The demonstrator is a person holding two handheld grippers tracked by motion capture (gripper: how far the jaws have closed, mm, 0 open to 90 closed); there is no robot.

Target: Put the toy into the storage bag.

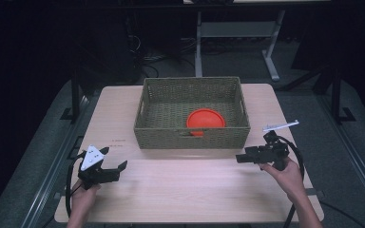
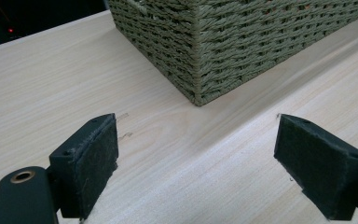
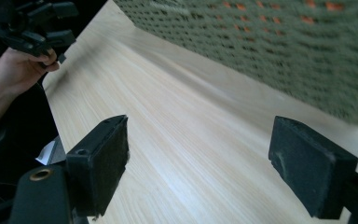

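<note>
High view shows a light wood counter (image 1: 190,185) with a woven olive-green basket (image 1: 192,135) sitting at the middle of its far half. Inside the basket there's an orange round thing (image 1: 205,118), looks like a plate or a lid, lying toward the right front corner; its near edge is hidden behind the basket's front wall, so what it is exactly is hard to call. A small orange bit seems to poke through the front wall just below it, too small to make out.

The left gripper (image 1: 113,165) is held by the left hand (image 1: 83,197) near the front-left of the counter, grey three-cornered plate on top, jaws spread apart with nothing between them. In the left gripper view the left gripper (image 2: 196,158) points at the basket's (image 2: 242,42) near corner, pads wide open over bare wood, basket top cut off by the frame edge.

The right gripper (image 1: 241,158) sits in the right hand (image 1: 287,175) at the right side, in front of the basket's right corner and pointing left. From above its jaws are too dark and small to read, but the right gripper view shows the right gripper (image 3: 198,158) with its pads well apart and empty. There the basket (image 3: 279,46) is blurred, with orange specks showing through the weave, and the other hand (image 3: 21,70) with its gripper shows far off at top left.

There's a tiny dark mark or print on the counter left of the basket, not legible. The background is dark; some desk legs and cables are just visible.
</note>
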